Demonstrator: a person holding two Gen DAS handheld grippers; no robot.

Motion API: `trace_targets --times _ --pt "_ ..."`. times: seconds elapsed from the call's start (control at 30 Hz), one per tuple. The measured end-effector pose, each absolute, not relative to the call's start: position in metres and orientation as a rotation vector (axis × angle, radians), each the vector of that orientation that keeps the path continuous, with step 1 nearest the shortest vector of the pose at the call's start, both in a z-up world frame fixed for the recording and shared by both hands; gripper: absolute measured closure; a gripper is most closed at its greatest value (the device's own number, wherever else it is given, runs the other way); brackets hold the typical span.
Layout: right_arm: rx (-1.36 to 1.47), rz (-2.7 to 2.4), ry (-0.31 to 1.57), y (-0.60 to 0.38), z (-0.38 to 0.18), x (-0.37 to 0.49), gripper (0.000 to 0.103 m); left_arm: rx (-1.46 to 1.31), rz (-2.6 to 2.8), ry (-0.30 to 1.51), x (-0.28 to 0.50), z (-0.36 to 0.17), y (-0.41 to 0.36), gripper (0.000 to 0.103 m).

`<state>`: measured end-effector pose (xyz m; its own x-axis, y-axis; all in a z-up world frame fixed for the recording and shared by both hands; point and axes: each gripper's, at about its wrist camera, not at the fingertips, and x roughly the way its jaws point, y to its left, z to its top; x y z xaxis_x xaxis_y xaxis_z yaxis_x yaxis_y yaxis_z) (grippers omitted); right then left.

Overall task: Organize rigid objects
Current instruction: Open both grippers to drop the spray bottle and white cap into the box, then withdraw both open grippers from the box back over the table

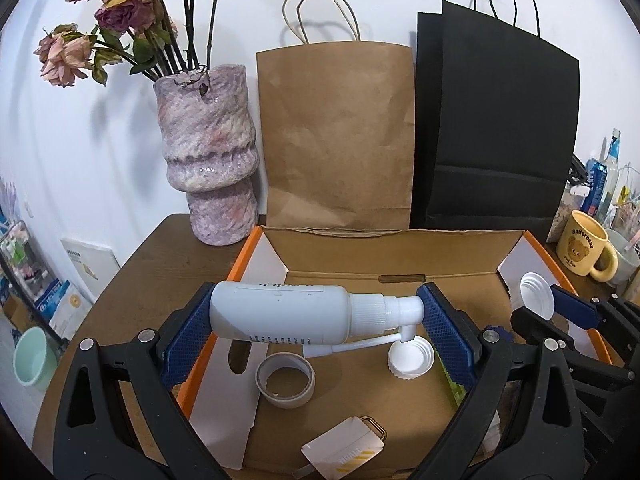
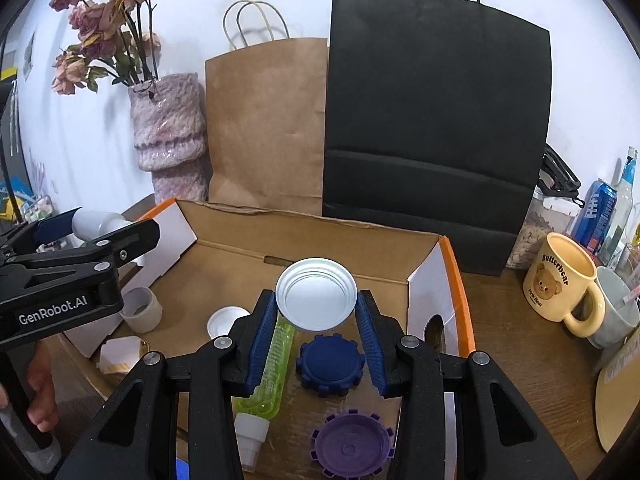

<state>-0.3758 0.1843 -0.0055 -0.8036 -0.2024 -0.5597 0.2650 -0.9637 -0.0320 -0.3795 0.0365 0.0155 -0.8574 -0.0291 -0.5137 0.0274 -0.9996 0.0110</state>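
Two gear-shaped lids [image 2: 331, 365] — right view only

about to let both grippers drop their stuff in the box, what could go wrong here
The spray bottle is pinched end to end by the left gripper, so it may pivot out and hit the tape roll or loose cap. The white lid sits at the right gripper's fingertips and could slip.

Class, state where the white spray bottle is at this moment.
In the left wrist view, the white spray bottle lies sideways, clamped in the left claw above the cardboard box, over the tape roll.
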Motion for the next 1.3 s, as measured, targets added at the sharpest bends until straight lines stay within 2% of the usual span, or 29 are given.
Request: trace_targets --times 0.13,0.2,0.23,0.27,0.3,1.3 --pt "0.858 -2.768 0.178 0.185 -0.007 -0.374 0.058 0.828 -3.012 -0.001 -0.379 0.014 0.036 0.006" --pt "0.876 -2.771 0.187 0.186 -0.008 -0.375 0.053 0.821 -3.017 0.002 -0.379 0.013 0.035 0.0" --pt "0.885 -2.777 0.193 0.187 -0.008 -0.375 0.044 0.815 -3.02 0.006 -0.378 0.013 0.034 0.0" --pt "0.892 -2.785 0.193 0.188 -0.009 -0.375 0.019 0.816 -3.023 0.01 -0.377 0.013 0.033 0.0" --pt "0.891 -2.783 0.179 0.189 -0.007 -0.375 0.012 0.816 -3.027 0.017 -0.377 0.014 0.032 0.0" --pt "0.805 -2.808 0.181 0.187 0.001 -0.353 0.012 0.832 -3.025 0.111 -0.362 0.016 0.022 0.0"
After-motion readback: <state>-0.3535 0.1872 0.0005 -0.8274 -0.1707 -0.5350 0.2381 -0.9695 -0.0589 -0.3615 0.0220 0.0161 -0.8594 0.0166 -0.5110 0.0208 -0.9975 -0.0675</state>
